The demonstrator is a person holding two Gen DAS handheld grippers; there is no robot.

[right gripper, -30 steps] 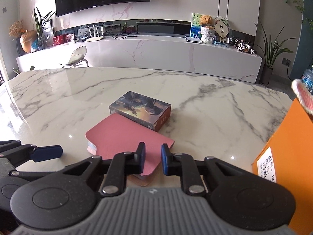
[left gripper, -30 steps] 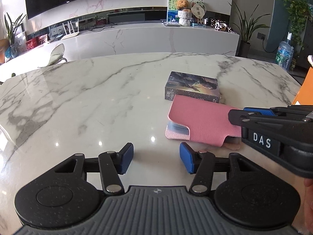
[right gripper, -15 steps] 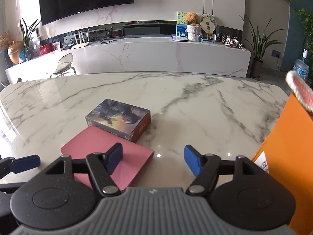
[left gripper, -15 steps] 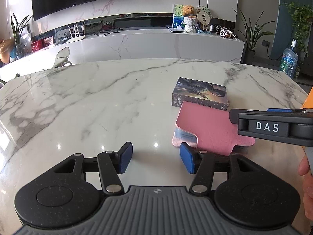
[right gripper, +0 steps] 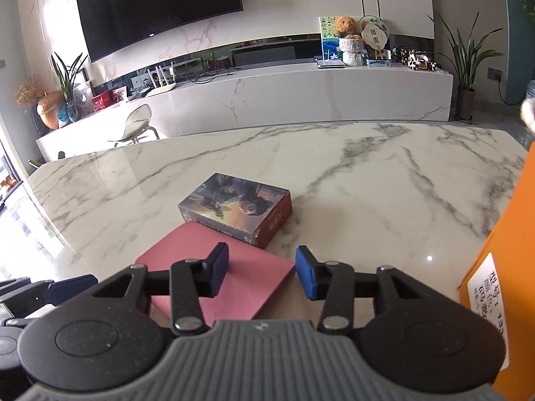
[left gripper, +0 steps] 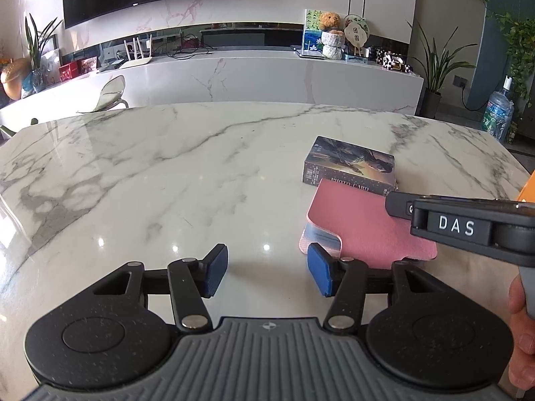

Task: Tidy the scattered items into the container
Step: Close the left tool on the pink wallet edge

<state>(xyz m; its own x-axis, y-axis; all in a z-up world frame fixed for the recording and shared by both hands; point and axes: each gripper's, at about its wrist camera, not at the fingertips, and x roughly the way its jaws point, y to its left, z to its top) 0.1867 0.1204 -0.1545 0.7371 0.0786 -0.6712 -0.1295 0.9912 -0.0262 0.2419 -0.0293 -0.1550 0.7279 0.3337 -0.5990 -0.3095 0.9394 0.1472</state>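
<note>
A: Start with the grippers. How do they stand?

B: The left gripper (left gripper: 267, 272) is spread wide with nothing between its blue pads, low over the marble table (left gripper: 150, 173). The right gripper (right gripper: 262, 275) is also spread, holding nothing; its left pad hangs over the pink wallet (right gripper: 230, 284), its right pad over bare marble.

A: And the wallet itself?

B: Flat on the table, just ahead of the right gripper. In the left wrist view the pink wallet (left gripper: 364, 220) lies to the right of the left gripper's right pad, its flap edge close to that pad. Its far edge touches, or slightly overlaps, the photo card box (right gripper: 235, 209), which lies flat behind it.

A: Anything in the way?

B: From the left wrist view, the right gripper's black body, marked DAS (left gripper: 468, 227), reaches across the wallet's near right corner, and the person's hand (left gripper: 523, 334) shows at the right edge. The orange container (right gripper: 501, 267) stands at the far right of the right wrist view, well apart from the wallet, a white label on its side. Something fuzzy and pale shows at the right edge above it; I cannot tell what it is.

A: What differs from a second ago?

B: Then the right gripper's pads were pinched nearly together at the wallet's near edge. Half a second ago they had parted, and now they are apart with the wallet lying free. The left gripper has stayed wide throughout.
</note>
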